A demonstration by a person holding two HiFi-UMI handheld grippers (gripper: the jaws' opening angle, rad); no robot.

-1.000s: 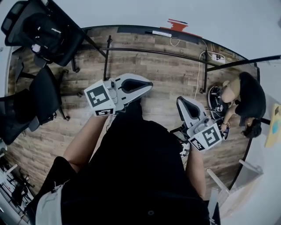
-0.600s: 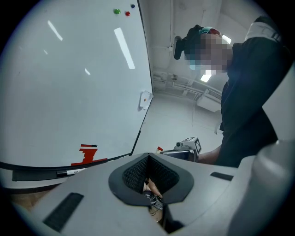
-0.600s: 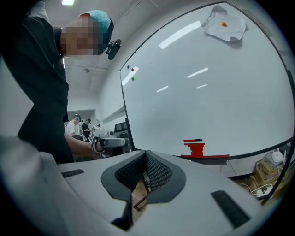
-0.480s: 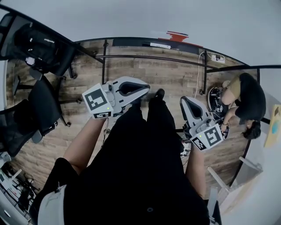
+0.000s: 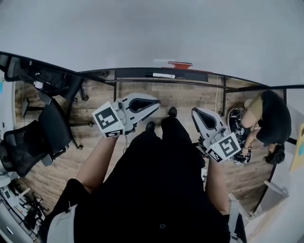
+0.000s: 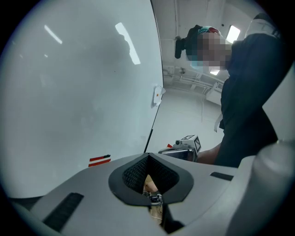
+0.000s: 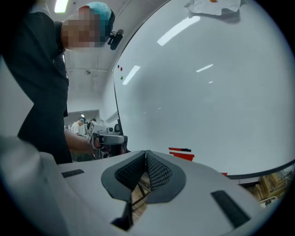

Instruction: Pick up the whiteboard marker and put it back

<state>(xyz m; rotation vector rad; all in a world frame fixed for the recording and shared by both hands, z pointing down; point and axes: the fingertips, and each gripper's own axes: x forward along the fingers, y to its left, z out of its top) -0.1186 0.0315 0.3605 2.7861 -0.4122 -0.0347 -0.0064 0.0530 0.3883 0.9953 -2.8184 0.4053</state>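
Note:
A whiteboard (image 5: pixel 156 28) fills the top of the head view. On its ledge (image 5: pixel 190 75) lies a white-bodied marker (image 5: pixel 164 75), and two red strips (image 5: pixel 178 64) sit on the board just above. My left gripper (image 5: pixel 159 100) and right gripper (image 5: pixel 194 110) hang at waist height, short of the ledge, both shut with nothing between the jaws. The left gripper view shows my left gripper (image 6: pixel 148 156), the red strips (image 6: pixel 99 160) and my right gripper (image 6: pixel 182 146). In the right gripper view my right gripper (image 7: pixel 145 152) points at the red strips (image 7: pixel 181 153).
Black office chairs (image 5: pixel 52 128) stand at the left on the wooden floor (image 5: pixel 190 97). A person in black (image 5: pixel 270 118) crouches at the right by a round device (image 5: pixel 236 118). The board's metal stand legs (image 5: pixel 114 90) reach down to the floor. A paper (image 7: pixel 213 5) is stuck high on the board.
The view has lifted and moved toward the whiteboard, which now fills more of the top. Both grippers stay shut and have risen slightly with it.

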